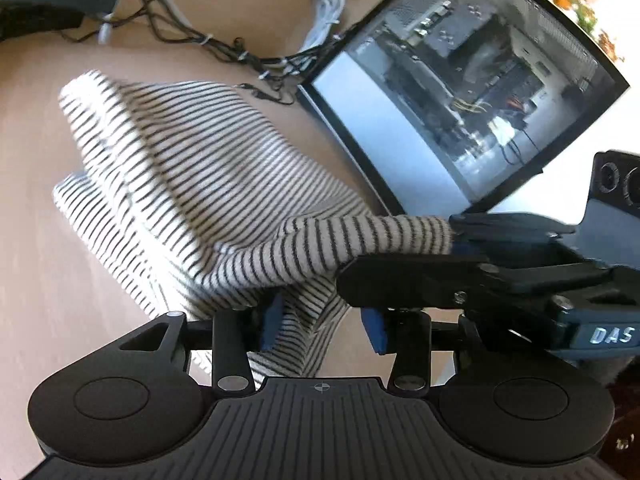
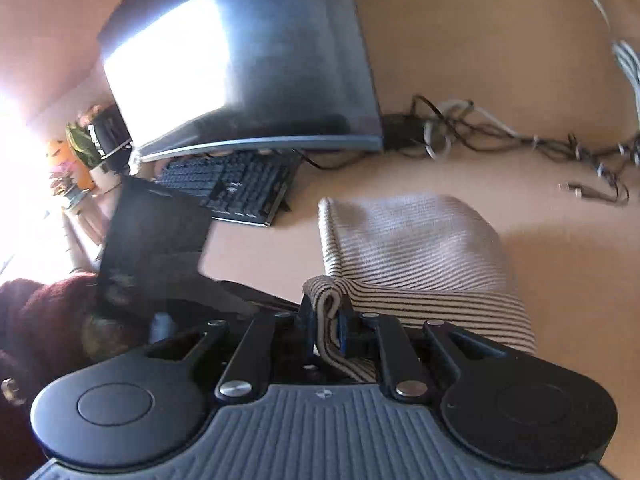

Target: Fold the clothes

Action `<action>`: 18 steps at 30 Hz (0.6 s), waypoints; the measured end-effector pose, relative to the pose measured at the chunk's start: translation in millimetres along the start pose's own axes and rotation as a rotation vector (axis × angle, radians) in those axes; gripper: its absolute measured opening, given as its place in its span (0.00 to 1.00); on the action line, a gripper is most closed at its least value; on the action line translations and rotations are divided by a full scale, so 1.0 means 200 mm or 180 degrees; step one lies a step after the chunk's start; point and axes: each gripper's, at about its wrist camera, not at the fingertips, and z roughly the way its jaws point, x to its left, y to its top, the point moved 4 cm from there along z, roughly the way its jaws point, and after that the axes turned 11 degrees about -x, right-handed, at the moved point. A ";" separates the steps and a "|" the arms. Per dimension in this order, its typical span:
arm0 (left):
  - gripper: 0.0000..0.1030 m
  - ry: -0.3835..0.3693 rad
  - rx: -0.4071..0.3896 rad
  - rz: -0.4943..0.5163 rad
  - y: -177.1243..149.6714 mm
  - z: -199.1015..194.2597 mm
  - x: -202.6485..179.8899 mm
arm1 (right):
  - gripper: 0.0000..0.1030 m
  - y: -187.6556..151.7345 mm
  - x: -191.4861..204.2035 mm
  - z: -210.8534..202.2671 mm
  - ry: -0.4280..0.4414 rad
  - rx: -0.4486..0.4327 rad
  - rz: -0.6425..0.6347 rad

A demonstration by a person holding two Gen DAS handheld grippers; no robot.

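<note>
**Striped garment pinched over the desk**

Blue pads [image 2: 344, 326] of the right gripper [image 2: 326, 326] are clamped on a bunched edge of the striped garment [image 2: 416, 248], which drapes onto the tan desk [image 2: 460, 60]. Left gripper [image 1: 322, 326] stands spread, cloth lying between its fingers unpinched. Nearby sit a glass-sided computer case [image 1: 460, 92], keyboard [image 2: 228, 184] and tangled cables [image 1: 224, 46].

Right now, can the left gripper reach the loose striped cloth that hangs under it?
Probably yes. The left gripper is open, and the striped garment already hangs between its fingers. The right gripper, shut on one bunched edge, crosses close above, so it may crowd the approach.
</note>
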 end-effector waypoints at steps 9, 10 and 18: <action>0.83 0.0198 -0.0126 0.0052 0.14 -0.22 0.02 | 0.11 -0.05 0.05 0.02 0.0079 0.0084 -0.0178; 0.83 0.0238 -0.0166 0.0067 0.16 -0.24 0.02 | 0.11 -0.06 0.06 0.03 0.0072 0.0100 -0.0212; 0.80 0.0565 -0.0381 0.0184 0.38 -0.36 0.06 | 0.11 -0.16 0.19 0.11 0.0039 0.0249 -0.0667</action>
